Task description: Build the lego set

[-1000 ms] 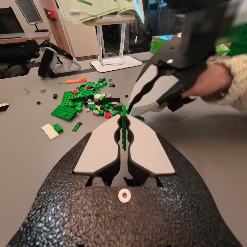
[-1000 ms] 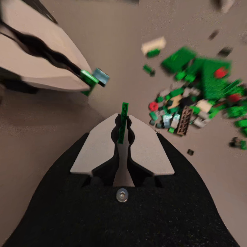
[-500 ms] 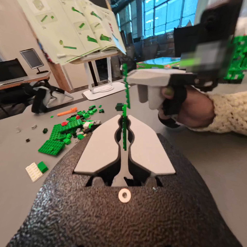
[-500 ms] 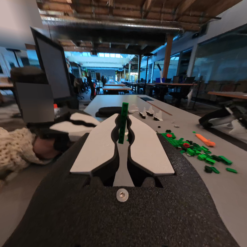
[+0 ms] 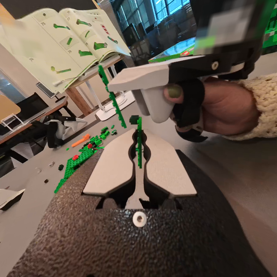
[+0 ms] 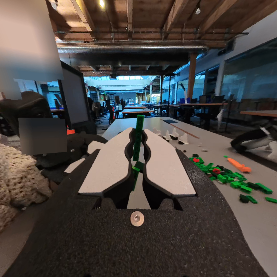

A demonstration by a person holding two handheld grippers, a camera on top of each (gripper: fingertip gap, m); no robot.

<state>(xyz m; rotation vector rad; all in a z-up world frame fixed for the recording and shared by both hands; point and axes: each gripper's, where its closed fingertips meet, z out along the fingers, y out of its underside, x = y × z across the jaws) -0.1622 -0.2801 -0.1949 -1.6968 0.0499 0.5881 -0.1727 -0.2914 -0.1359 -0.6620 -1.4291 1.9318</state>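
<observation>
My left gripper [image 5: 139, 131] is shut on a thin green lego plate [image 5: 139, 143] held edge-on, with a dark green brick [image 5: 133, 119] at its far end. My right gripper [image 5: 110, 88] comes in from the right above it, shut on a long green lego plate [image 5: 112, 97] that stands nearly upright, tilted, just left of and above the left one. In the right wrist view my right gripper [image 6: 138, 130] holds that long plate [image 6: 138, 137]; the left gripper's green piece [image 6: 136, 169] shows below between the fingers. Loose green bricks [image 5: 84, 155] lie on the grey table [image 5: 224, 164].
An open instruction booklet [image 5: 63, 45] sits on a white stand [image 5: 115, 104] at the back. An orange brick separator [image 5: 81, 140] lies by the pile, also in the right wrist view [image 6: 238, 164]. Spare gripper parts [image 5: 60, 127] lie at the left. A green box [image 5: 172, 55] stands behind. The gap from one gripper's tips to the other's is roughly 6 cm.
Both grippers lifted from looking down at the table to level. The right gripper swung in over the left, bringing its long plate close to the left's plate.
</observation>
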